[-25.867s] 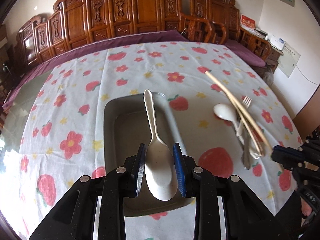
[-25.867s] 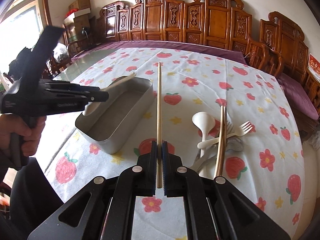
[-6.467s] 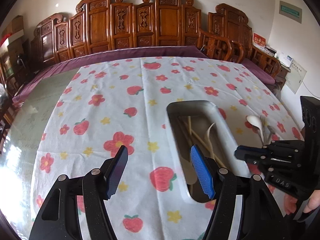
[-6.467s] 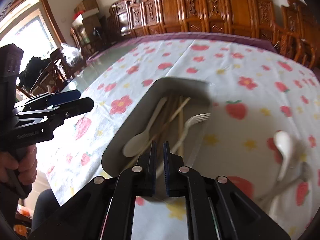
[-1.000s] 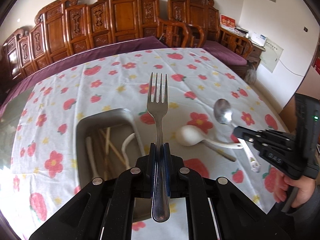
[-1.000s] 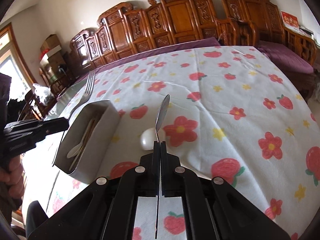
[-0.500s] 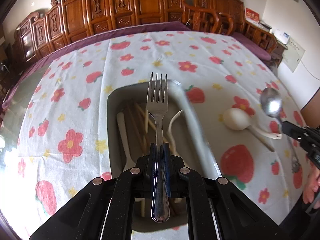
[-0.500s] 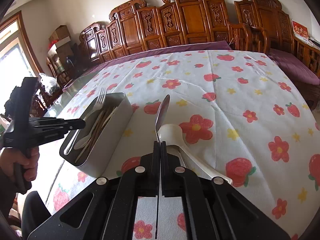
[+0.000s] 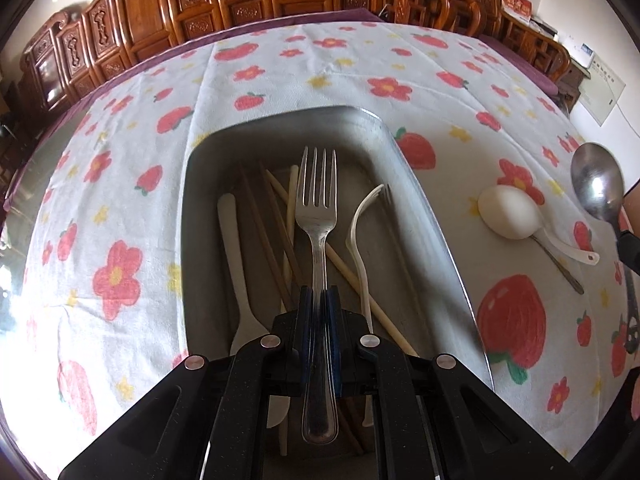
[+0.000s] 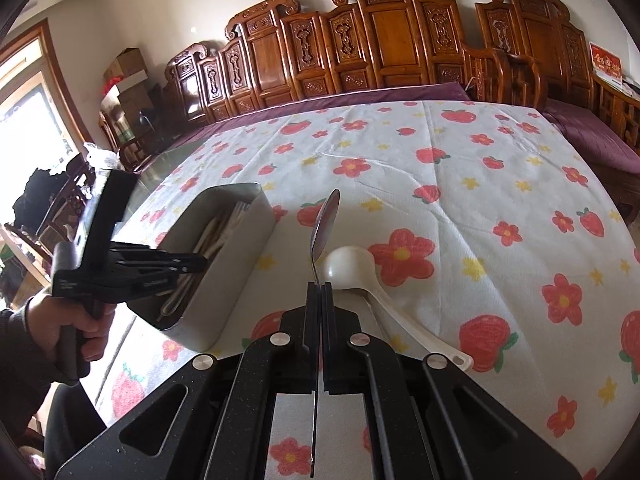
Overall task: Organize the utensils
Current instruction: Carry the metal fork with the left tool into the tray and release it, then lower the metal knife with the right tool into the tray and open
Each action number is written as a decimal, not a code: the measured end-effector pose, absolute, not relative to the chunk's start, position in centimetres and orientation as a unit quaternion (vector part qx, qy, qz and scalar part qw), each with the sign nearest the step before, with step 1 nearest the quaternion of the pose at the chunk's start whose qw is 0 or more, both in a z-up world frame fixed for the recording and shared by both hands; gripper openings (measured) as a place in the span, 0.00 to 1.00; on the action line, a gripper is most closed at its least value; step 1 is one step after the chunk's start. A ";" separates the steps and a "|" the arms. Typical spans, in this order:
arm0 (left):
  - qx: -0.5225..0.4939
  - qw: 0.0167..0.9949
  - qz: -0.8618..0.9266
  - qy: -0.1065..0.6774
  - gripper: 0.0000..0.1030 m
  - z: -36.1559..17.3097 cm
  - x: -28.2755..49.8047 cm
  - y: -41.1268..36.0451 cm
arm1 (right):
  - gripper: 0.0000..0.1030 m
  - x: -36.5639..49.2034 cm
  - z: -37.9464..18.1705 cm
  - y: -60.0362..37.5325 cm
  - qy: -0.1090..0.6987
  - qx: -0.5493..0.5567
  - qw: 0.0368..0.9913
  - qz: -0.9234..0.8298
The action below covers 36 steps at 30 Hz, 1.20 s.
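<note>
My left claw [image 9: 319, 300] is gripping a silver metal fork [image 9: 317, 216] by its handle, tines forward, over the rectangular grey metal tray [image 9: 424, 200] holding wooden chopsticks [image 9: 276, 236] and white plastic cutlery [image 9: 360, 240]. My right claw [image 10: 319, 292] is clamping a shiny steel spoon [image 10: 325, 226] edge-on above the white ceramic soup spoon [image 10: 352, 268] lying on the strawberry-print surface [image 10: 480, 184] beside the tray.

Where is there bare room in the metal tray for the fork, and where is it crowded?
Free: the tray floor along its right wall, beyond the white plastic fork, and its far end. Crowded: the left and middle, where the chopsticks and white spoon lie under the held metal fork.
</note>
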<state>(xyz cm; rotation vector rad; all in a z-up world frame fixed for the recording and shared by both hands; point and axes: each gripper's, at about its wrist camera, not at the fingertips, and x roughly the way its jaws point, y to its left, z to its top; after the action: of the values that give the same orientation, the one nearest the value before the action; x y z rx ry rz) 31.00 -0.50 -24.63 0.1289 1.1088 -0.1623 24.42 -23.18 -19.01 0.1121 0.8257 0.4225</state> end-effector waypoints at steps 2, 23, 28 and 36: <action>0.057 0.847 -0.078 0.523 0.07 -24.6 30.9 -0.4 | 0.03 24.3 -18.7 -22.8 0.396 0.049 0.893 0.207; 0.015 0.912 -0.070 0.404 0.07 -18.2 25.8 5.0 | 0.03 25.5 -17.0 -13.7 0.397 0.000 0.884 0.249; 0.003 0.917 -0.064 0.393 0.08 -17.4 25.5 6.7 | 0.03 27.1 -16.8 -10.5 0.399 0.004 0.878 0.265; 0.000 0.923 -0.045 0.383 0.08 -16.6 25.0 9.5 | 0.03 30.3 -18.3 -5.8 0.418 0.002 0.867 0.272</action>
<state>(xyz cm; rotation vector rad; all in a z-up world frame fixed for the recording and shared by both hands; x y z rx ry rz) 24.97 9.54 -16.59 -0.0010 0.7859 -0.0919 30.31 -5.85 -18.35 0.0040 0.8762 0.5699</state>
